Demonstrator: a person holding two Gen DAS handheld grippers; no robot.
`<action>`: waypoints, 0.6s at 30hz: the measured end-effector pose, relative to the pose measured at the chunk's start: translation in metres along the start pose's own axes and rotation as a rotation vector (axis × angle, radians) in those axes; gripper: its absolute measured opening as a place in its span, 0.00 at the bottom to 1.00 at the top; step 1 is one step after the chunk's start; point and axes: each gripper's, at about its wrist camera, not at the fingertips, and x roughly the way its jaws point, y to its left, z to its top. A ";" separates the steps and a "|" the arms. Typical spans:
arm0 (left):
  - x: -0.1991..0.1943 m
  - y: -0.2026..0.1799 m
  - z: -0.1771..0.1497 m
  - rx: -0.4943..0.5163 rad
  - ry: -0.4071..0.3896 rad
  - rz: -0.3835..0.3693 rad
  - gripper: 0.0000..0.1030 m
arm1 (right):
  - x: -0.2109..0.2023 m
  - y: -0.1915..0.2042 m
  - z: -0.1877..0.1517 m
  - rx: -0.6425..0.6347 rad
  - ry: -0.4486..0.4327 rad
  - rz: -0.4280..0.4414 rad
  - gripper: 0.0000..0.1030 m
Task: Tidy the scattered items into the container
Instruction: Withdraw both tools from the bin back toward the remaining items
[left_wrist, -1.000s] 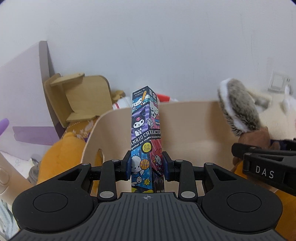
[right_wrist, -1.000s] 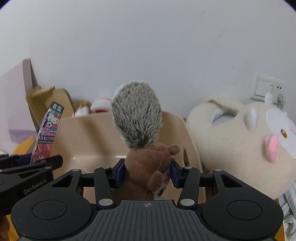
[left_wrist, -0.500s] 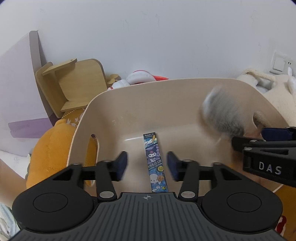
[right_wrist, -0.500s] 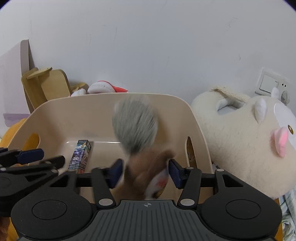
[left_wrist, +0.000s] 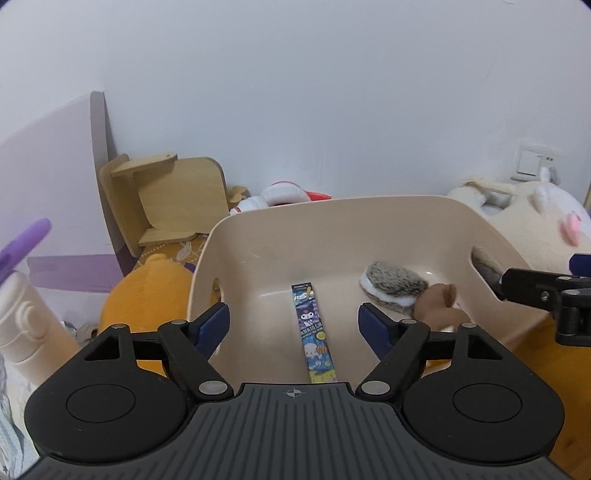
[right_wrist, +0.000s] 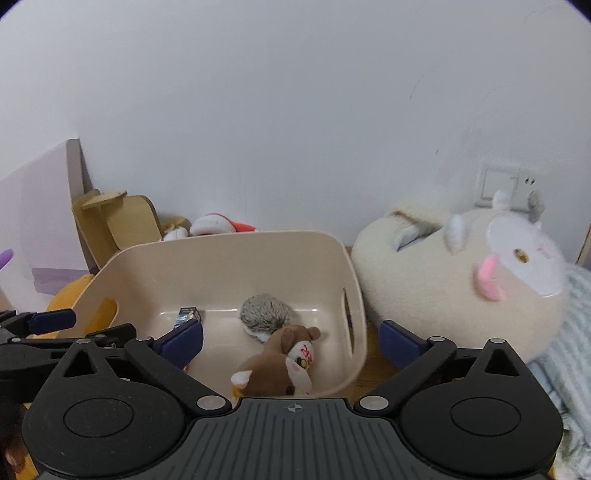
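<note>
two claws hang over the bin (left_wrist: 369, 206), both empty. the left claw (left_wrist: 293, 326) has its jaws opening, nothing between the pads; the pen box (left_wrist: 314, 328) lies flat on the bin floor below it. the right claw (right_wrist: 291, 341) stands as wide as it goes, jaws opening too, and the squirrel (right_wrist: 280, 354) lies on its side in the bin, right of the pen box, tail toward the far wall.

risk, as i judge it: the two claws sit near each other above the bin, so pulling back carelessly could knock them together or catch the rim and shift the bin.

the bin rests on a wooden surface. right of the bin lies a big plush (right_wrist: 461, 280); behind the bin a white wall (right_wrist: 295, 110); left of it a wooden stand (left_wrist: 166, 199) and an orange plush (left_wrist: 147, 295).
</note>
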 end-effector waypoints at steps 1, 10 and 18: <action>-0.007 0.000 -0.003 0.005 -0.007 0.004 0.76 | -0.007 0.003 -0.002 -0.012 -0.010 -0.004 1.00; -0.054 0.016 -0.035 -0.044 -0.017 -0.023 0.77 | -0.071 0.014 -0.034 -0.095 -0.090 -0.067 1.00; -0.077 0.026 -0.077 -0.055 -0.014 -0.014 0.77 | -0.098 -0.003 -0.076 0.043 -0.066 -0.058 1.00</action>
